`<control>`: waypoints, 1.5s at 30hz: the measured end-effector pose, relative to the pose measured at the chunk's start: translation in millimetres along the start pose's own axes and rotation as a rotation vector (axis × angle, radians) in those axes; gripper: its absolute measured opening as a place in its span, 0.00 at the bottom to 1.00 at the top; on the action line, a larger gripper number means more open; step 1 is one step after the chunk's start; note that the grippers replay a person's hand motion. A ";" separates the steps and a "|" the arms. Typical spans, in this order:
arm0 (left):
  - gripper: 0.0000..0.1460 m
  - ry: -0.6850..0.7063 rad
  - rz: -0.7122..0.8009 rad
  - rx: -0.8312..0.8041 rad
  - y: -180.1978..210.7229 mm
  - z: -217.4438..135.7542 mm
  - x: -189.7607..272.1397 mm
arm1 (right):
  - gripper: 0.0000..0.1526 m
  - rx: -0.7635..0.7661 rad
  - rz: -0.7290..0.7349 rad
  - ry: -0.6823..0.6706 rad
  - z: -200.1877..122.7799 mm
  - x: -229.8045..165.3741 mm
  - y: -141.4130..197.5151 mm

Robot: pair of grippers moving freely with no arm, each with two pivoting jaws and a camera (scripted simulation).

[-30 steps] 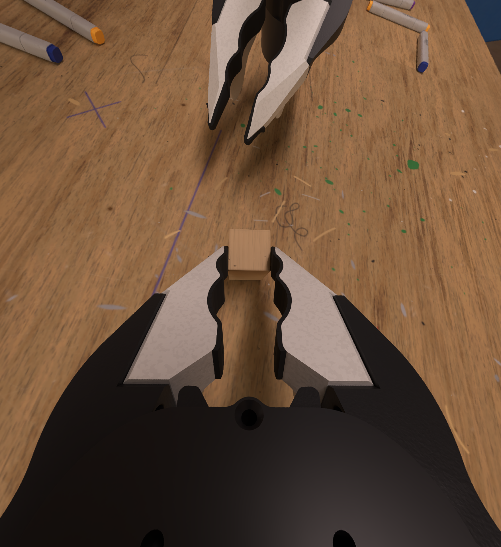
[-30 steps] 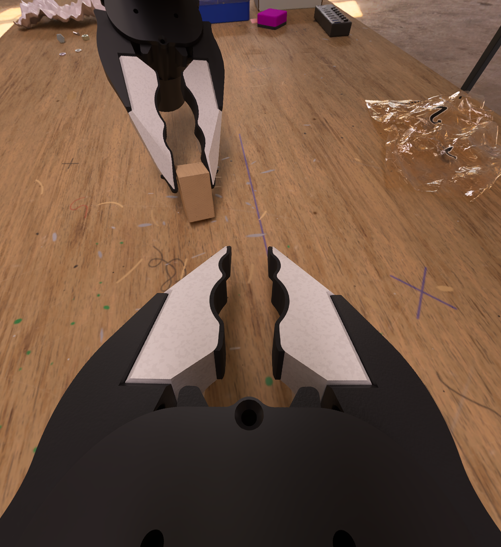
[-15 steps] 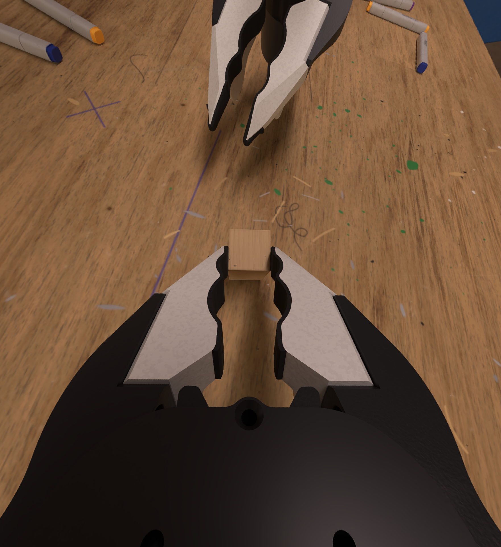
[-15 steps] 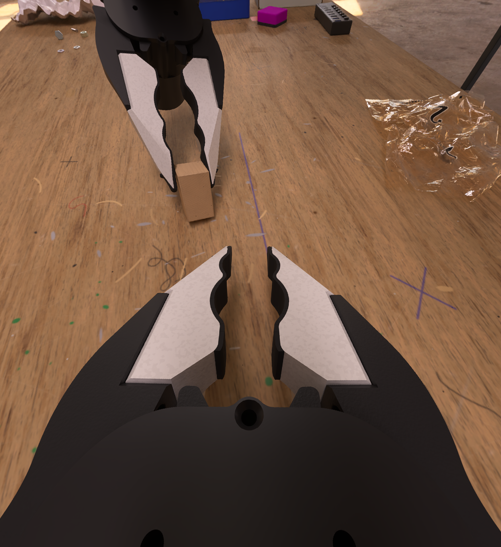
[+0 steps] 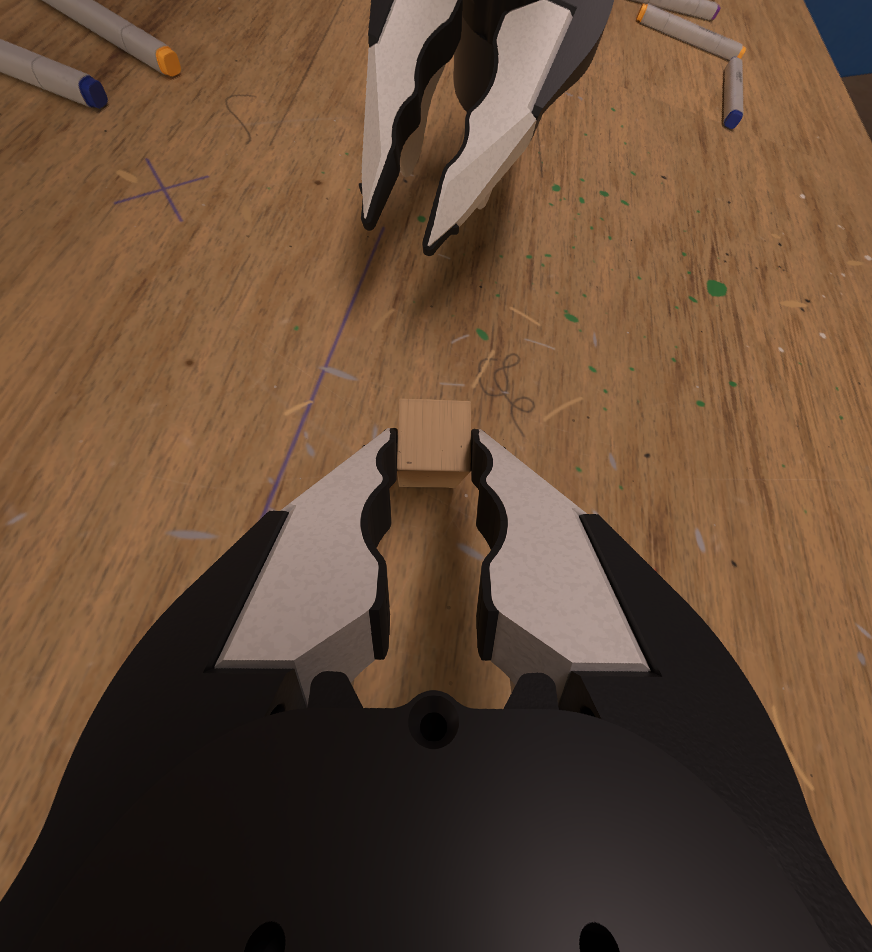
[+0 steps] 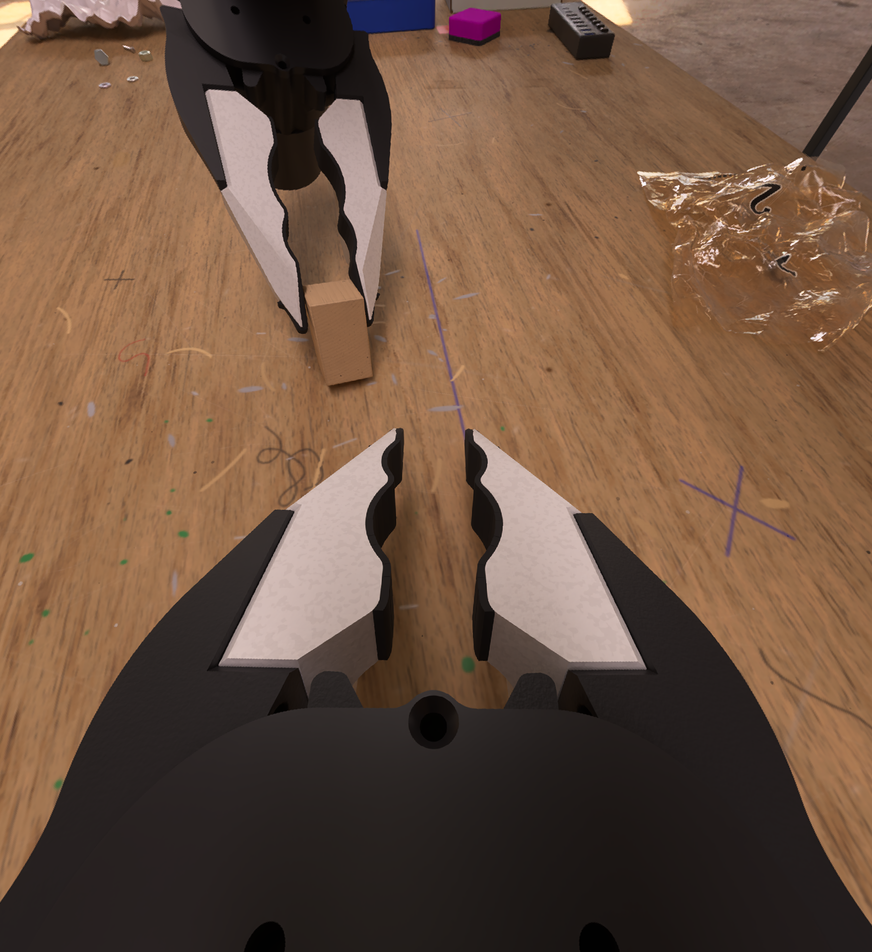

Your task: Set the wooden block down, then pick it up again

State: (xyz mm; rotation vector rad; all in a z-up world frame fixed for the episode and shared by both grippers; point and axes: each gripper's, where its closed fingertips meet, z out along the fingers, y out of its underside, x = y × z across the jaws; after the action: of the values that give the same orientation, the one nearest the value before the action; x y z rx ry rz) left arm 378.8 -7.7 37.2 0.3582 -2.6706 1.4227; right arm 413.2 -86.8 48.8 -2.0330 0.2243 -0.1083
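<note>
wooden block (image 5: 433, 438): stood on end on the workbench (image 5: 114, 412), bottom end on the wood, top end between the left fingertips; in the right wrist view (image 6: 343, 335) it leaned slightly
left gripper (image 5: 433, 443): fingers pinched the block's top on both side faces, tips touching it; seen from the right wrist view (image 6: 333, 309) it came down steeply from above the block
right gripper (image 6: 433, 443): fingers apart with a narrow gap, nothing between them, bare wood under; hovered well apart from the block, facing it; in the left wrist view (image 5: 408, 232) tips pointed down beyond the block
purple line (image 6: 439, 329): drawn on the bench, just beside the block, ran between block and right gripper
pencil scribble (image 5: 506, 386): near the block, on the far side from the purple line
purple cross (image 6: 735, 507): well apart from the block
markers (image 5: 63, 77): grey, blue and orange caps, far from the block past the right gripper
crumpled clear plastic (image 6: 768, 252): well apart from the block, near the bench edge
magenta box (image 6: 475, 23): far behind the block at the bench end
</note>
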 end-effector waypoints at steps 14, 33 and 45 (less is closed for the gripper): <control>0.19 0.000 0.001 0.000 0.0 0.1 0.2 | 0.15 0.000 0.000 -0.001 0.3 -0.1 0.0; 0.19 -0.002 0.003 -0.001 0.0 0.2 0.4 | 0.15 0.002 0.004 -0.001 0.3 0.3 -0.1; 0.19 -0.002 0.014 -0.007 0.2 0.8 1.2 | 0.15 0.008 0.009 0.001 -0.9 1.4 -0.5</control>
State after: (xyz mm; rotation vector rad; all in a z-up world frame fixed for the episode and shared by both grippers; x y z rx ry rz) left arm 377.6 -8.5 36.8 0.3418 -2.6841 1.4172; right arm 414.5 -87.6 49.6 -2.0241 0.2331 -0.1041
